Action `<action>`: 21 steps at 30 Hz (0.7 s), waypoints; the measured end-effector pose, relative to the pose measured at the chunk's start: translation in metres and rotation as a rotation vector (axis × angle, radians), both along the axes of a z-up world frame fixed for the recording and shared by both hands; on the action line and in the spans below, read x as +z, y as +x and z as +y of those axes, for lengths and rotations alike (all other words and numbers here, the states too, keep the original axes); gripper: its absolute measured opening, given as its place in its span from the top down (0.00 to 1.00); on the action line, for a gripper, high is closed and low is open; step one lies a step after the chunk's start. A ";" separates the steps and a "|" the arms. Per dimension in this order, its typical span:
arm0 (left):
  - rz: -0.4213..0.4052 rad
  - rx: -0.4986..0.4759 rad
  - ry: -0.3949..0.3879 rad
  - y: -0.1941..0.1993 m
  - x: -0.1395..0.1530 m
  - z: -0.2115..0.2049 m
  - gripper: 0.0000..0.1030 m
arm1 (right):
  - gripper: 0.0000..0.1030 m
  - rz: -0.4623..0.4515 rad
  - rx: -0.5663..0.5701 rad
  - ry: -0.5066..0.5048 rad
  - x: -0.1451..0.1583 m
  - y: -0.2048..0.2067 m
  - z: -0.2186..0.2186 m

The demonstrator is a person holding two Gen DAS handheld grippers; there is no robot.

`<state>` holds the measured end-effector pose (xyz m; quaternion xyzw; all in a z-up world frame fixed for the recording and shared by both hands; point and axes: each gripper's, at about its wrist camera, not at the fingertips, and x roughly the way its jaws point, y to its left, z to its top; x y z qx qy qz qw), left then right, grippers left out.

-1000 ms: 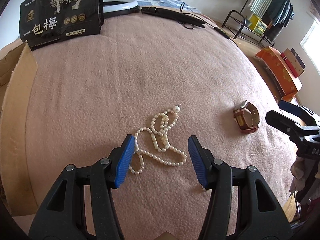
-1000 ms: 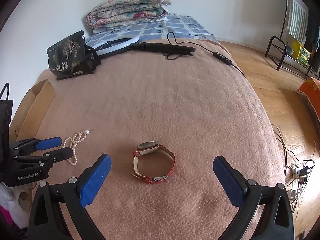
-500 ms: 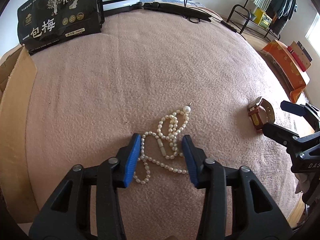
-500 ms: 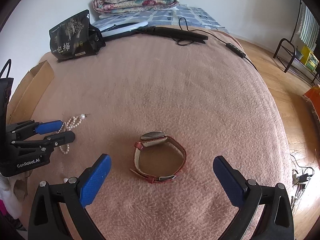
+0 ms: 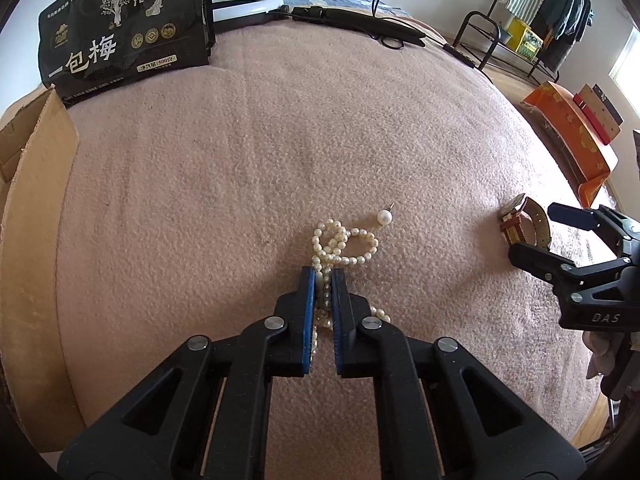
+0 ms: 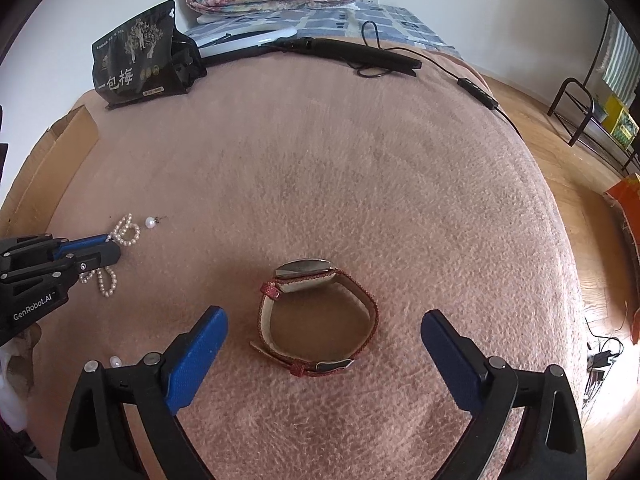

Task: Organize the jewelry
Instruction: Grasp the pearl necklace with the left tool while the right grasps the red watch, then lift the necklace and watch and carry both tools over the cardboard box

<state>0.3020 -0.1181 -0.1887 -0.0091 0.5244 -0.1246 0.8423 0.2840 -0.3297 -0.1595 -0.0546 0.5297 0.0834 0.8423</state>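
The pearl necklace (image 5: 344,246) is now pinched between the blue pads of the left gripper (image 5: 323,280), but it is not yet lifted off the pink blanket (image 5: 280,140). The red-strapped watch (image 6: 318,316) is framed by the right gripper (image 6: 324,344), whose jaws, just narrowing slightly, are spread wide and clear of it. Nothing is seen put away yet; both pieces are judged left to be moved.

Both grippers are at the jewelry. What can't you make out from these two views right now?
- Pearl necklace: its middle is hidden between the left gripper fingers, left wrist view.
- Watch dial: seen edge-on, unreadable, right wrist view.
- Cardboard box contents: cut off by the left edge.
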 end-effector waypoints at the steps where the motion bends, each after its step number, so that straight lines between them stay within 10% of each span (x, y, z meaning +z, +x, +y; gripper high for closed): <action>1: 0.002 0.001 -0.006 0.000 0.000 0.001 0.95 | 0.12 0.006 -0.002 -0.003 -0.001 0.001 -0.001; 8: -0.010 0.016 -0.030 -0.001 0.006 0.005 0.95 | 0.38 0.041 0.003 0.052 -0.006 0.002 -0.004; 21: -0.083 0.043 -0.112 -0.009 0.047 0.023 0.96 | 0.41 -0.009 0.002 0.078 0.018 -0.009 -0.004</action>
